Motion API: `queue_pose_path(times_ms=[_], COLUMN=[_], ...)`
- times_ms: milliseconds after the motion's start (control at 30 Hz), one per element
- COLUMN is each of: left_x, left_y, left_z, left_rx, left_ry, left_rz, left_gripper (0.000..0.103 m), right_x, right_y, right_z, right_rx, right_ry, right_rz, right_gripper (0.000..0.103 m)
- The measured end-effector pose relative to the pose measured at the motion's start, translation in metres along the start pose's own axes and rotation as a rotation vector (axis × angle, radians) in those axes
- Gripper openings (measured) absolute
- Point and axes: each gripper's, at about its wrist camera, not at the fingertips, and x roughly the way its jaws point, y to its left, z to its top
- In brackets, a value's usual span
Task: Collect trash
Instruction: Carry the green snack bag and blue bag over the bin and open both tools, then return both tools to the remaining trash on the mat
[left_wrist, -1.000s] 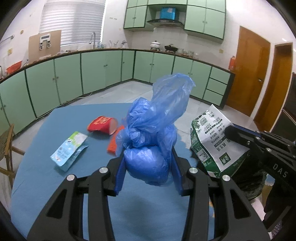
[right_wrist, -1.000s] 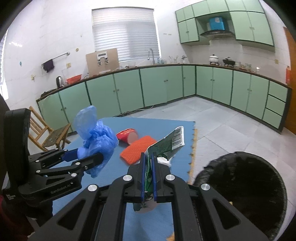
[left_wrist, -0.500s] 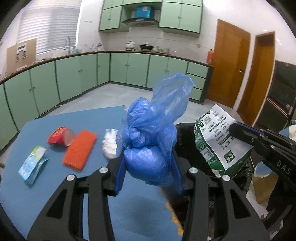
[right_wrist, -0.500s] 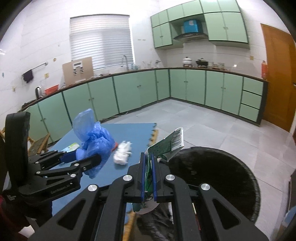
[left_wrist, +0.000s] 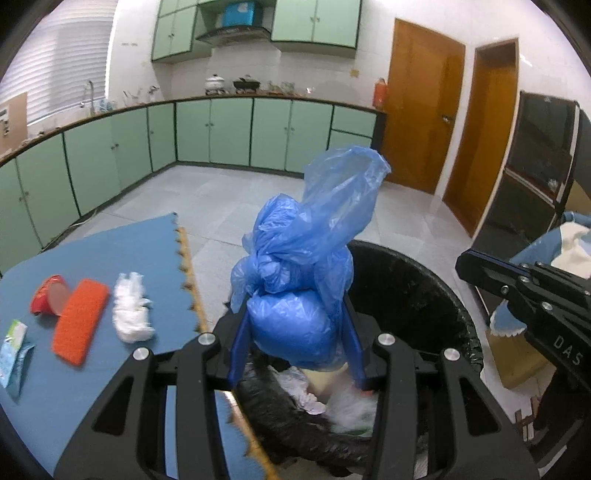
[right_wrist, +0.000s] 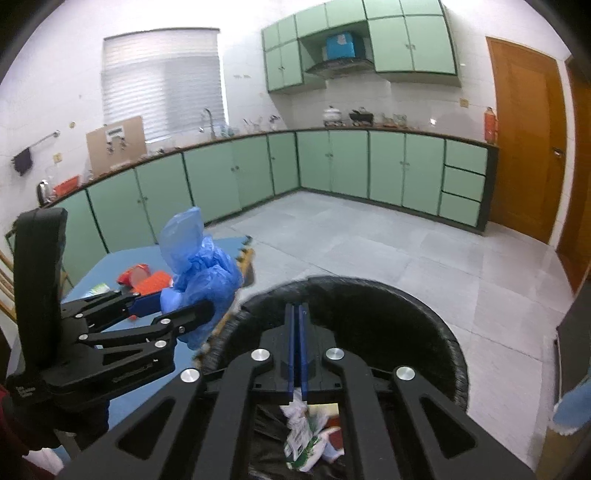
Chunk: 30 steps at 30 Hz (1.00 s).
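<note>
Right now the blue plastic bag (left_wrist: 295, 295), knotted and bulging, sits clamped between the blue pads of the left gripper (left_wrist: 295, 332), which holds it just above the near rim of the black bin (left_wrist: 417, 295). Beside it, the right gripper (right_wrist: 297, 350) hangs over the bin's mouth with its jaws pressed together on nothing; a green-and-white packet (right_wrist: 303, 446) lies below among crumpled scraps inside the bin. White letters "DAS" show on the right gripper's side in the left view. On the blue mat (left_wrist: 110, 251) lie a white wad (left_wrist: 131, 314), an orange pad (left_wrist: 79, 325), a red cup (left_wrist: 48, 299) on its side and a pale green wrapper (left_wrist: 13, 347), its print too blurred to read.
</note>
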Motion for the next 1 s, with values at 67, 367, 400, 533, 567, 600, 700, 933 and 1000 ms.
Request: queue_pose_path(times_ms=[67,367,400,533,567,600,700,933,1000], left_x=[0.018,0.055,0.054,0.046,0.043,0.040,0.027,-0.013,-0.027], left_y=[-0.005,-0.014,-0.014,-0.008,-0.005,-0.003,0.010,0.060,0.080], left_z=[0.000,-0.012,-0.012,-0.010,-0.009,-0.008,-0.007,-0.014,-0.018], left_rx=[-0.002,-0.009,-0.010,-0.008,-0.010,-0.014,-0.019,-0.051,-0.066], left_ry=[0.041,0.111,0.108,0.089,0.084,0.079,0.059,0.011,-0.002], left_rz=[-0.031,-0.051,-0.050,-0.030,-0.023,-0.018,0.001,0.089,0.134], left_gripper=[0.045,0.069,0.070,0.074,0.075,0.076,0.079,0.081,0.081], right_x=[0.002,0.000,-0.001,0.001,0.001,0.002,0.002,0.013,0.020], right_y=[-0.009,-0.038,-0.038,-0.042,-0.040,-0.039,-0.036,-0.007,0.009], right_z=[-0.005,-0.021,-0.024,-0.023,-0.023,-0.023,-0.023,-0.017,-0.014], right_rx=[0.017,0.098,0.102,0.116,0.116,0.115,0.107,0.082,0.069], right_ry=[0.010,0.018,0.017,0.013,0.010,0.009,0.003,0.005,0.007], right_rz=[-0.019,-0.090,-0.093,-0.117,-0.121,-0.123,-0.124,-0.075,-0.051], right_gripper=[0.002,0.042,0.046,0.070,0.074,0.076,0.085,0.091,0.091])
